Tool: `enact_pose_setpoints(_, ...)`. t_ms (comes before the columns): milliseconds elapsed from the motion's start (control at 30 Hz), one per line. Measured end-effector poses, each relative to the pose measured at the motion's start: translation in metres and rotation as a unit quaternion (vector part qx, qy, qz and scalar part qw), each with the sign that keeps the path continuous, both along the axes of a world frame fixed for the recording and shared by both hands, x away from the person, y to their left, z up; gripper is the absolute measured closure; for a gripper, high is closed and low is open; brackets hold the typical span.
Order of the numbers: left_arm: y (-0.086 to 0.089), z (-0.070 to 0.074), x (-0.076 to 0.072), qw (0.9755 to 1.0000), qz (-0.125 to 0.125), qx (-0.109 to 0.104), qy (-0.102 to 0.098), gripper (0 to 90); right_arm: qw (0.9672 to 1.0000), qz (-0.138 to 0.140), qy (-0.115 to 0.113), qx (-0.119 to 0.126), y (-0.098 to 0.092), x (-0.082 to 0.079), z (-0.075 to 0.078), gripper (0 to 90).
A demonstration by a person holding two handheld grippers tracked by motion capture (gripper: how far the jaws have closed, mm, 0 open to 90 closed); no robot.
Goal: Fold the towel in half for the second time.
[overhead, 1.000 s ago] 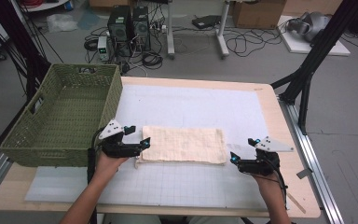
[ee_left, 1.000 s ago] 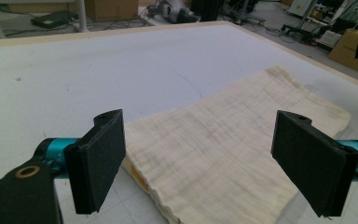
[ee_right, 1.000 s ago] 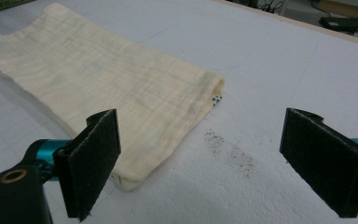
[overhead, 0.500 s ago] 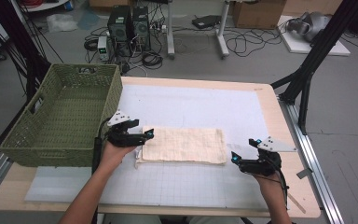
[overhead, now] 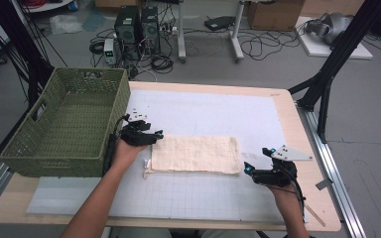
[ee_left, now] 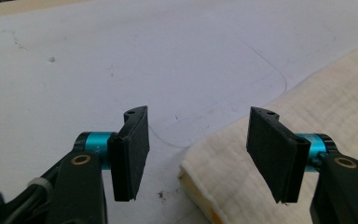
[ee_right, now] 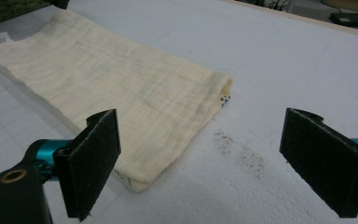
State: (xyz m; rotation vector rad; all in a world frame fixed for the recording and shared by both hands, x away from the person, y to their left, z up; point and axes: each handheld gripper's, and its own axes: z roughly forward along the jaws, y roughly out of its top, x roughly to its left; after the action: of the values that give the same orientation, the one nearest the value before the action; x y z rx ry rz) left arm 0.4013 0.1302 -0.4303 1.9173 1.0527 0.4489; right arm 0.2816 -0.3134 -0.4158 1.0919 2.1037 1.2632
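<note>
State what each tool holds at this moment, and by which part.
Nothing is held. The left tool has been closing astride a corner of the folded cloth without pressing it; the right tool stands open beside the other end.

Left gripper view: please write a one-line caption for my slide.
Left gripper with open jaws, just closing, around the corner of a folded cream cloth on the white mat.

basket (overhead: 69,129): green wicker, table's left | computer towers (overhead: 139,22): floor behind | cardboard box (overhead: 273,12): floor
</note>
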Motion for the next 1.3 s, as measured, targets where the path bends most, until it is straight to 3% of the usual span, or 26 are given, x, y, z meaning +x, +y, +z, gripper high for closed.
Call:
enact_pose_setpoints(167, -0.004, -0.01, 0.005, 0.9992, -0.007, 0.037, 0.011, 42.7, 1.0, 0.001, 0.002, 0.0, 0.001, 0.0, -0.001, 11.5)
enact_pose_setpoints(333, -0.009, -0.016, 0.006, 0.9969, -0.019, 0.075, 0.016, 44.9, 1.0, 0.002, 0.002, 0.0, 0.001, 0.001, -0.001, 11.5)
enact_pose_setpoints(500, -0.008, -0.017, 0.005, 0.9974, -0.024, 0.063, 0.023, 49.8, 1.0, 0.002, 0.005, -0.001, 0.001, 0.001, -0.002, 11.5)
enact_pose_setpoints(800, -0.006, -0.02, 0.0, 0.9983, -0.035, 0.043, 0.014, 63.6, 0.9999, 0.006, 0.008, -0.006, 0.004, 0.004, -0.003, 11.5)
enact_pose_setpoints(1033, -0.008, -0.02, -0.001, 0.9981, -0.049, 0.034, 0.017, 83.7, 0.9999, 0.007, 0.012, -0.01, 0.008, 0.01, -0.002, 11.5)
enact_pose_setpoints(1133, -0.007, -0.021, -0.001, 0.9984, -0.047, 0.025, 0.019, 84.5, 0.9993, 0.001, 0.01, -0.035, 0.01, 0.017, 0.0, 11.6)
enact_pose_setpoints(1300, -0.006, -0.021, 0.0, 0.9987, -0.042, 0.014, 0.027, 84.5, 0.9986, -0.003, 0.035, -0.039, 0.012, 0.036, -0.004, 11.5)
